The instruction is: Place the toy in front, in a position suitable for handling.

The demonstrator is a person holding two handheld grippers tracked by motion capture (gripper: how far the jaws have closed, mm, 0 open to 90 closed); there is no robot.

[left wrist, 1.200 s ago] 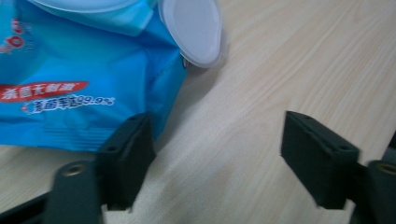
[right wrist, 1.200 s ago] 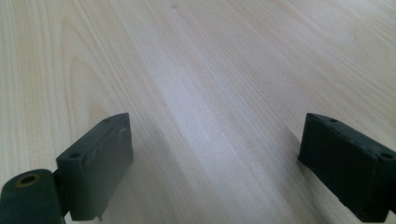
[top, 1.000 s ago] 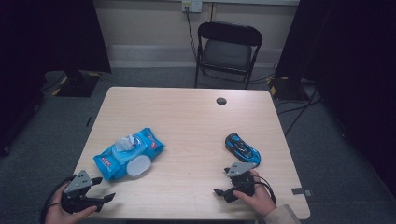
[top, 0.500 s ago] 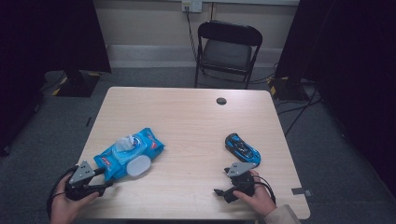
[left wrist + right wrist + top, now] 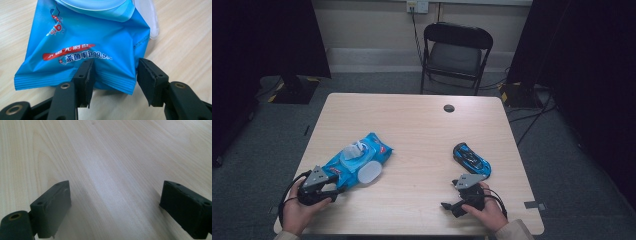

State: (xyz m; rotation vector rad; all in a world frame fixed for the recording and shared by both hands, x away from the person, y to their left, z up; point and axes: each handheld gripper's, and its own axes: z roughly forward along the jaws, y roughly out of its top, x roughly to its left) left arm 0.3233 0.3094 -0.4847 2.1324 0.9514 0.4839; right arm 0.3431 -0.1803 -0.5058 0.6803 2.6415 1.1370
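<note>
So the blue wet-wipes pack (image 5: 357, 161) is lying flat on the light wood tabletop (image 5: 422, 130), over toward 8 o'clock from the middle, with its white flip lid (image 5: 369, 173) hanging open off the near side and a bit of wipe (image 5: 354, 149) poking up out of the opening. The left gripper (image 5: 337, 188) is down at the 7 o'clock corner, and its jaws have just been closing in on the pack's crimped end. In the left gripper view the sealed corner of the pack (image 5: 100, 57) sits right between the jaws: one pad looks to be against the wrapper, the other is just beside the corner, and I honestly can't tell if that one's touching yet, so I wouldn't call it clamped. The right gripper (image 5: 447, 205) is parked near the front edge at about 5 o'clock, the person's hand (image 5: 484, 212) wrapped around it, jaws standing wide apart over bare wood with nothing between them. A blue toy car (image 5: 471, 158) sits just past it, toward 4 o'clock, well apart from the pack.
</note>
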